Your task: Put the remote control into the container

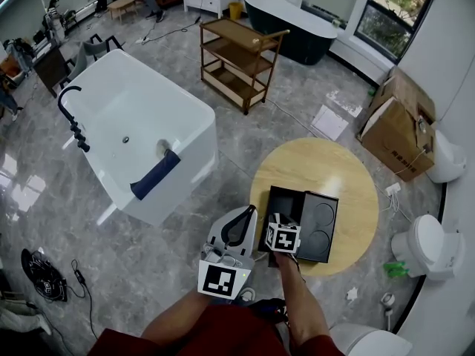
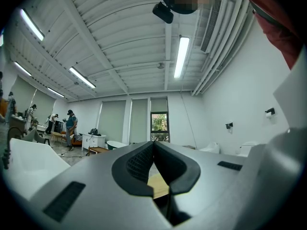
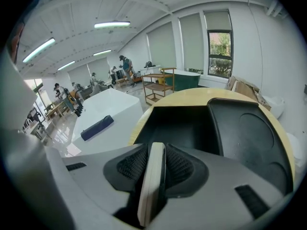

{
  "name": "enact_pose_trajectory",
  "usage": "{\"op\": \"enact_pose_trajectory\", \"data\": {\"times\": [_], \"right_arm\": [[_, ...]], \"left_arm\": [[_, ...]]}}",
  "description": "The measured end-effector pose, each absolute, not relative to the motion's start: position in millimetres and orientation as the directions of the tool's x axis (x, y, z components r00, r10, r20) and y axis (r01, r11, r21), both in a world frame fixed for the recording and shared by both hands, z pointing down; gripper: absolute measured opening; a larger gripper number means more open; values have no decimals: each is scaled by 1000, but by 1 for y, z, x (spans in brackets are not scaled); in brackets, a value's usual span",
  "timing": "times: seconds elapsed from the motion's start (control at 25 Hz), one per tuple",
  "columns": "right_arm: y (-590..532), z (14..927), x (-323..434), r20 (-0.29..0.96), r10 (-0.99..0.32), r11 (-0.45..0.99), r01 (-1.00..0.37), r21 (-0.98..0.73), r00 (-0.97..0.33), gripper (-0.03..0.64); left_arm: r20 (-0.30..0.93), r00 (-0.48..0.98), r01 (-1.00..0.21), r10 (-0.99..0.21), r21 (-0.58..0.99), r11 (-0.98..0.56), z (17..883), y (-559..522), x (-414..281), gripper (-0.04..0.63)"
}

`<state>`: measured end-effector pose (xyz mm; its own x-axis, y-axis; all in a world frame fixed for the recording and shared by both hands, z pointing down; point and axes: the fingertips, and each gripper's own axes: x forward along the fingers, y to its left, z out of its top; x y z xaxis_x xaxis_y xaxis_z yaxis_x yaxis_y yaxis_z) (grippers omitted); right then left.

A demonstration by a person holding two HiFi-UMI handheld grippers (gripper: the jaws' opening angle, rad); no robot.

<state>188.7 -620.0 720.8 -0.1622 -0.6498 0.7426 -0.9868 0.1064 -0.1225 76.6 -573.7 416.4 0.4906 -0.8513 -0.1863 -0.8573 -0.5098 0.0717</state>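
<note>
We see the right gripper with its fingers closed on the remote. The remote is a slim pale bar held edge-on between the ribbed pads, its tip reaching a little past them. The gripper tilts down toward the container, a black box lying open on the round wooden surface. The remote hangs at the container's near edge, over the rim of its deep compartment, and has not been set inside. We cannot tell whether it touches the rim. The container's lid is folded flat to the right of the compartment, showing two round recesses. In the head view the right gripper's marker cube covers the container's near left corner.

The left gripper has its fingers pressed together with nothing between them. It sits just left of the container, off the edge of the surface, and points up and away toward the room. A sliver of the surface shows below its closed tips.

A white tub stands well to the left of the container, on the grey floor
</note>
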Motion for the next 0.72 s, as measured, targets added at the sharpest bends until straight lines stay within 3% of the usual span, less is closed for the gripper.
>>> {"op": "enact_pose_trajectory", "data": {"times": [0.72], "right_arm": [[-621,690,189,661,-721,110,-977,-185,-207,166]], "left_arm": [[-184,501,-853,-846,63,-519,418,-572,81,15]]}}
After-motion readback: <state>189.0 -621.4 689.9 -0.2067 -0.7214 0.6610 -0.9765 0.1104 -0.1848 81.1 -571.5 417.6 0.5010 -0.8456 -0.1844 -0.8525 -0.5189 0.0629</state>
